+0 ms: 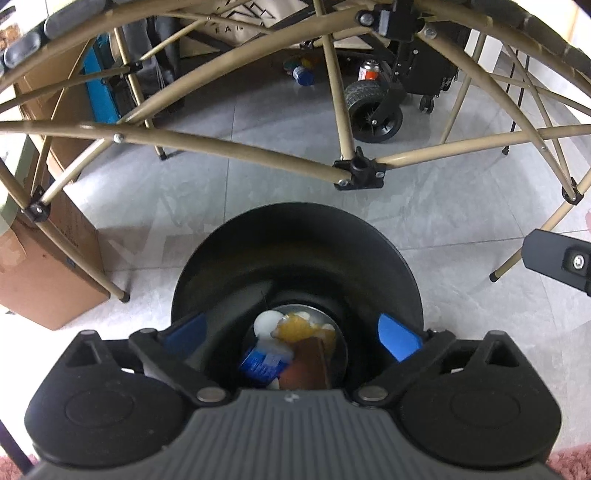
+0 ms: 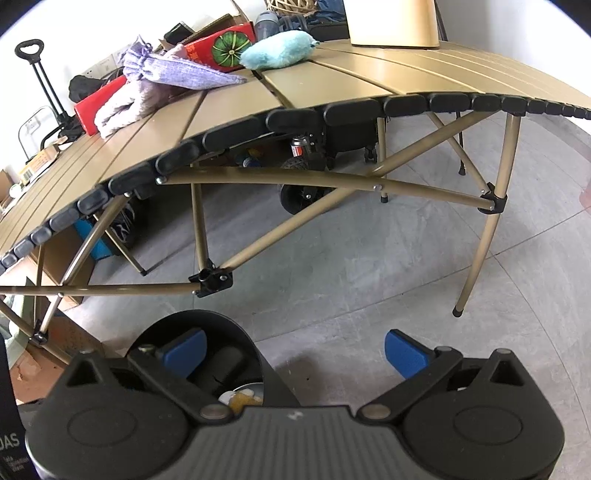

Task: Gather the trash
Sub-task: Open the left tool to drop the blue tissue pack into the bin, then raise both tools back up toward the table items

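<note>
Both my grippers, left (image 1: 291, 334) and right (image 2: 295, 352), gape empty over the black bin (image 1: 295, 236); drop step looks done. Next I need another piece from the table (image 2: 332, 85).

1. In the left wrist view the trash (image 1: 291, 347) at the bottom of the black bin (image 1: 295, 236) is blurred; the white, orange, blue and brown pieces cannot be told apart by kind, and their 6 o'clock part is hidden by the left gripper (image 1: 291, 332).
2. At 3 o'clock a black gripper part (image 1: 557, 258) is cut off by the edge.
3. In the right wrist view the right gripper (image 2: 295, 349) body hides most of the bin (image 2: 207, 325) at 7 o'clock.
4. At 12 o'clock a tan object (image 2: 393, 22) on the table (image 2: 332, 85) is cut off at the top.
5. Under the table a small can (image 2: 297, 146) carries a label too small to read.
</note>
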